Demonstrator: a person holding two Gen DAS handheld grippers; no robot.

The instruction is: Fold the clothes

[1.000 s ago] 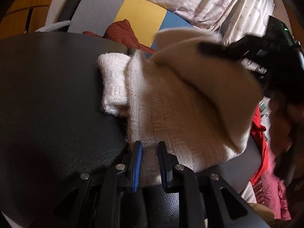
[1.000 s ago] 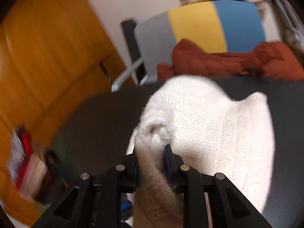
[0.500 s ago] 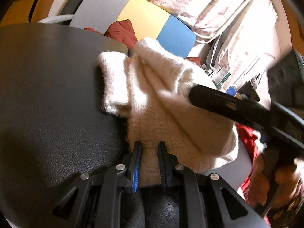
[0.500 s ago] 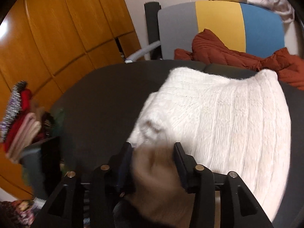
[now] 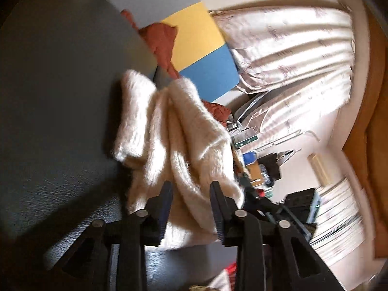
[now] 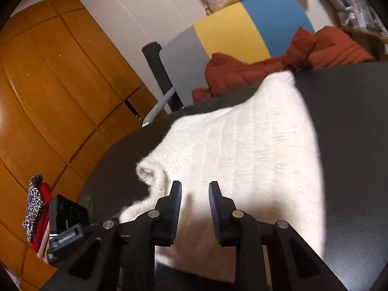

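A cream knitted sweater (image 6: 242,150) lies folded on the black leather table (image 6: 351,126). In the left wrist view the sweater (image 5: 174,131) is bunched in folds near the table's edge. My left gripper (image 5: 190,194) is open, its jaws apart over the sweater's near edge, holding nothing. My right gripper (image 6: 194,194) is open, its jaws apart just above the sweater's near end, holding nothing. The left gripper also shows in the right wrist view (image 6: 68,220) at the lower left.
A grey, yellow and blue chair (image 6: 232,34) with a rust-red jacket (image 6: 278,68) stands behind the table. Orange wooden cabinets (image 6: 48,92) are at the left. Curtains (image 5: 291,55) and a cluttered shelf (image 5: 254,160) are at the right. Folded clothes (image 6: 36,208) are stacked beside the table.
Both grippers have opened and let go of the sweater. The right gripper laid the lifted part down flat. The left wrist view has tilted and swung.
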